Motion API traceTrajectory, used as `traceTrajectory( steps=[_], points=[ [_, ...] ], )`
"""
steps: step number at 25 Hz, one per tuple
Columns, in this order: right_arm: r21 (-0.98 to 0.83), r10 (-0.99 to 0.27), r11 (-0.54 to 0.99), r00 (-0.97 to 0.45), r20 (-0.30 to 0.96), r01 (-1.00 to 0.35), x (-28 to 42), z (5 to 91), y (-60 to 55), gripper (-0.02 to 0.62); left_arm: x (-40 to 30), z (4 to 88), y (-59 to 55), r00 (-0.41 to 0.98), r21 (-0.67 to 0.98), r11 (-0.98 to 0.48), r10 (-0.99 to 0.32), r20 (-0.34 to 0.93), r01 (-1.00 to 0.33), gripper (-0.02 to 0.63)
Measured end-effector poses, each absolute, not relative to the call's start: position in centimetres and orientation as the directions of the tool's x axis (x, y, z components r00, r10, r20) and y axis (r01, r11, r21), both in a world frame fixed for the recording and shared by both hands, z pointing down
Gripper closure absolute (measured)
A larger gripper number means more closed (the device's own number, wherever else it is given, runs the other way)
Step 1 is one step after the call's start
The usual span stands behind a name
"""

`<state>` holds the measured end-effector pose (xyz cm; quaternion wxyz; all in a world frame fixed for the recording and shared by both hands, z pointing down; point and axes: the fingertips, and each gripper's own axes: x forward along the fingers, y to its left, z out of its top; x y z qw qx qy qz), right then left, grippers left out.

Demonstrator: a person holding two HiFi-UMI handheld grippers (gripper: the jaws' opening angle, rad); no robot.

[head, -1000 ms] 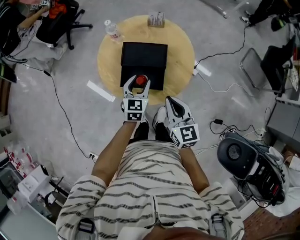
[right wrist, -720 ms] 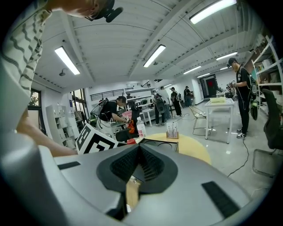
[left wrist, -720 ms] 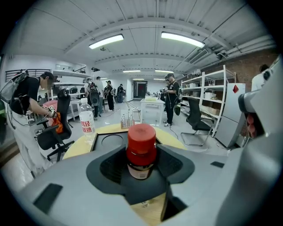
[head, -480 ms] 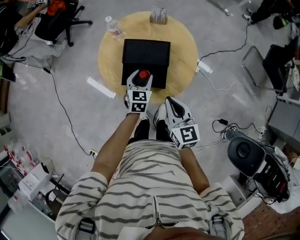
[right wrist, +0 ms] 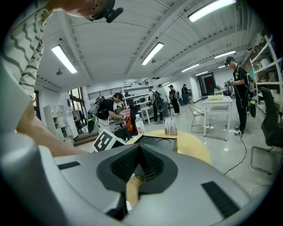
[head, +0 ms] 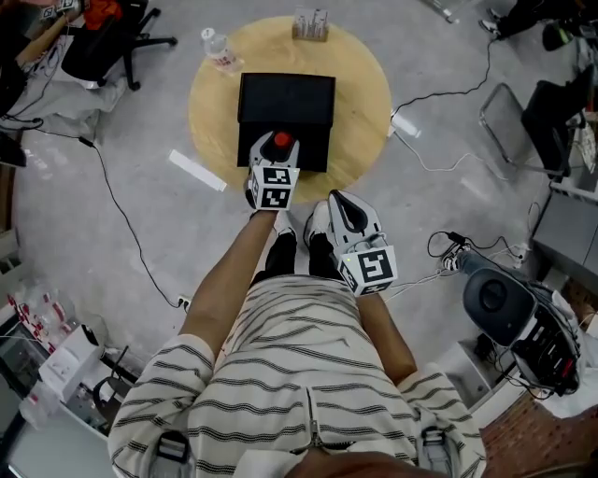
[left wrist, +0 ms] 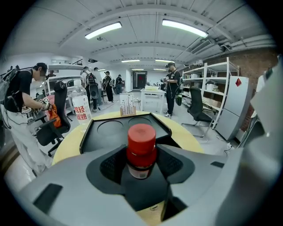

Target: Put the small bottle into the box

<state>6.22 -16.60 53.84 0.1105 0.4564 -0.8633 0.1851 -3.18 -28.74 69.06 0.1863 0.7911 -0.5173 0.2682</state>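
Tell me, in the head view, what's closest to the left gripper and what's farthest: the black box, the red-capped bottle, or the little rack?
1. Small bottle: held between the left gripper's jaws.
2. Black box: just ahead, in the middle of the table.
3. Little rack: at the table's far edge, beyond the box.

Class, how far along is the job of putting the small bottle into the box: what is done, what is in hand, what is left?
Done: the left gripper is shut on the small bottle, red cap up. In hand: the bottle is held at the near edge of the black box, not yet inside. Left: lower it into the box and let go. The right gripper is shut, empty and idle.
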Motion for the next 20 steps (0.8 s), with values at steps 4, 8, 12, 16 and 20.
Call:
traceTrajectory(
  steps=[4, 8, 12, 16, 20],
  points=[
    [-0.219, -0.748, 0.51, -0.555, 0.364, -0.832, 6.4, 53.9, -16.7, 0.578, -3.2, 69.7, -29.0, 0.318, 0.015, -0.4, -0.706, 0.633, -0.916, 0.377],
    [-0.22, -0.747, 0.508, -0.553, 0.369, -0.833, 6.6, 54.0, -16.6, 0.578, -3.1, 70.5, -29.2, 0.311, 0.005, -0.405, -0.692, 0.651, -0.914, 0.377],
    [-0.219, -0.747, 0.506, -0.551, 0.372, -0.834, 7.0, 54.0, -16.6, 0.578, -3.0, 71.0, -29.3, 0.3, 0.007, -0.395, -0.686, 0.663, -0.919, 0.376],
    [-0.221, -0.746, 0.503, -0.549, 0.376, -0.835, 7.2, 54.1, -16.7, 0.578, -2.8, 71.6, -29.4, 0.296, 0.003, -0.398, -0.677, 0.674, -0.918, 0.377],
    [-0.222, -0.745, 0.503, -0.55, 0.378, -0.835, 7.2, 54.3, -16.6, 0.578, -2.8, 71.9, -29.6, 0.291, -0.001, -0.397, -0.675, 0.678, -0.918, 0.377]
  ],
)
